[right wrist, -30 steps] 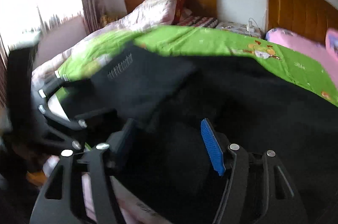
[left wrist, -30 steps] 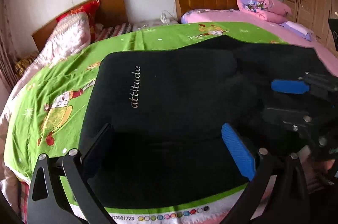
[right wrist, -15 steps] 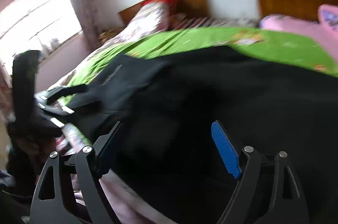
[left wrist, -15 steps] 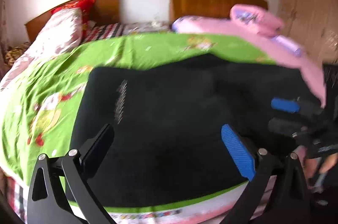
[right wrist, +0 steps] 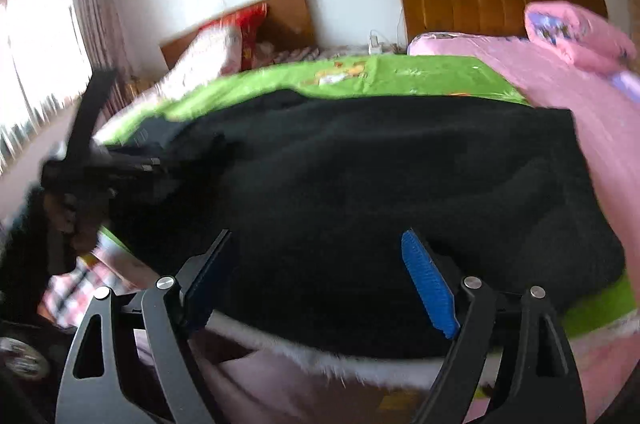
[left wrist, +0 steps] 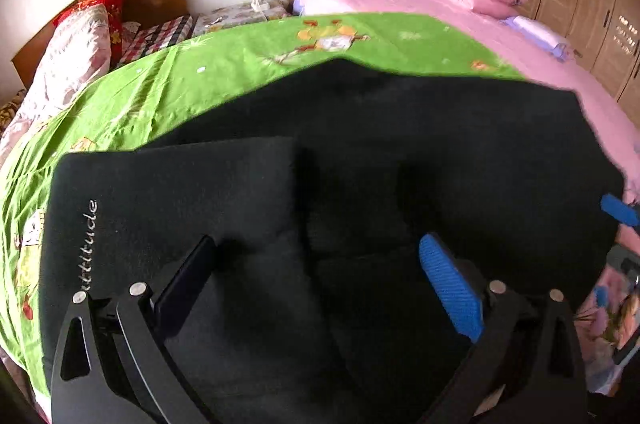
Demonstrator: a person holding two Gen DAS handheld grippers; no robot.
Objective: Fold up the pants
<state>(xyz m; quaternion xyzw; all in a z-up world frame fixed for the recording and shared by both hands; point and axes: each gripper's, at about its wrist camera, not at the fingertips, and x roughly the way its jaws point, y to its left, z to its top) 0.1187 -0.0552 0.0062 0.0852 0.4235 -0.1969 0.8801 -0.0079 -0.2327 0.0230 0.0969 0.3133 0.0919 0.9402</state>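
Left wrist view: black pants (left wrist: 400,152) cover the bed's (left wrist: 200,84) near edge; left gripper (left wrist: 316,284) fingers spread wide above them. Right gripper (right wrist: 316,280) likewise wide, over the near edge.

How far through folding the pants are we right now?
Early stage, apparently. Done: black pants lie on the green sheet, a panel with lettering doubled over at left. In hand: nothing; left tongs and right tongs are open above the cloth. Left: remaining folds.

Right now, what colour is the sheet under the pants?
Bright green sheet with cartoon pictures, clearest in the left wrist view.
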